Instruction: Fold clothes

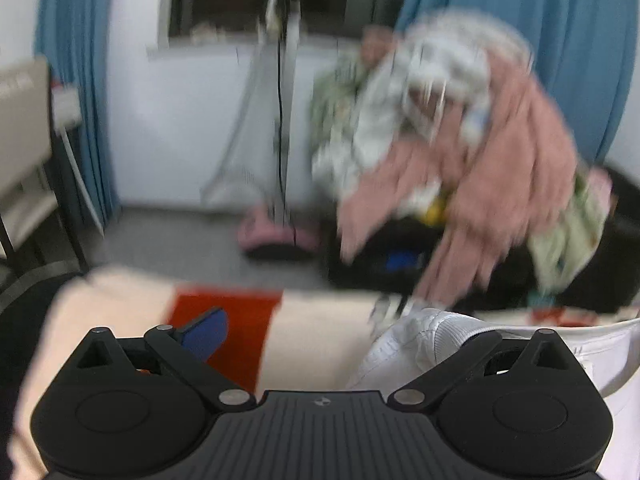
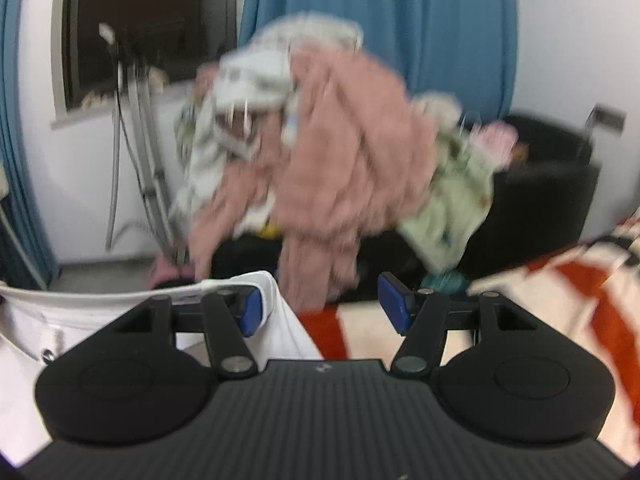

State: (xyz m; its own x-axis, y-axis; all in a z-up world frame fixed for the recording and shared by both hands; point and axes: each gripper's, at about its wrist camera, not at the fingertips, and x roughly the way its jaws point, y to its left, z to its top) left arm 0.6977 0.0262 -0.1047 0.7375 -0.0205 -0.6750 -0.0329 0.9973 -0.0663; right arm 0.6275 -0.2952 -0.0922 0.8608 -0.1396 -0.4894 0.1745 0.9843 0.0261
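A white garment [image 1: 416,344] lies on a cream and red blanket [image 1: 312,340]. In the left wrist view it drapes over the right finger of my left gripper [image 1: 342,336]. That gripper's jaws stand wide apart, and only the left blue pad [image 1: 204,336] shows. In the right wrist view the white garment [image 2: 132,312] covers the left finger of my right gripper [image 2: 322,308], and a fold reaches into the gap. The blue pads [image 2: 394,306] stand apart and press on nothing. Both views are blurred by motion.
A heap of pink, white and green clothes [image 2: 332,152] sits on a black armchair [image 2: 540,184] beyond the bed. Blue curtains [image 2: 380,20] hang behind it. A metal stand with a cable [image 1: 280,120], a pink slipper [image 1: 272,236] and a chair [image 1: 24,160] are to the left.
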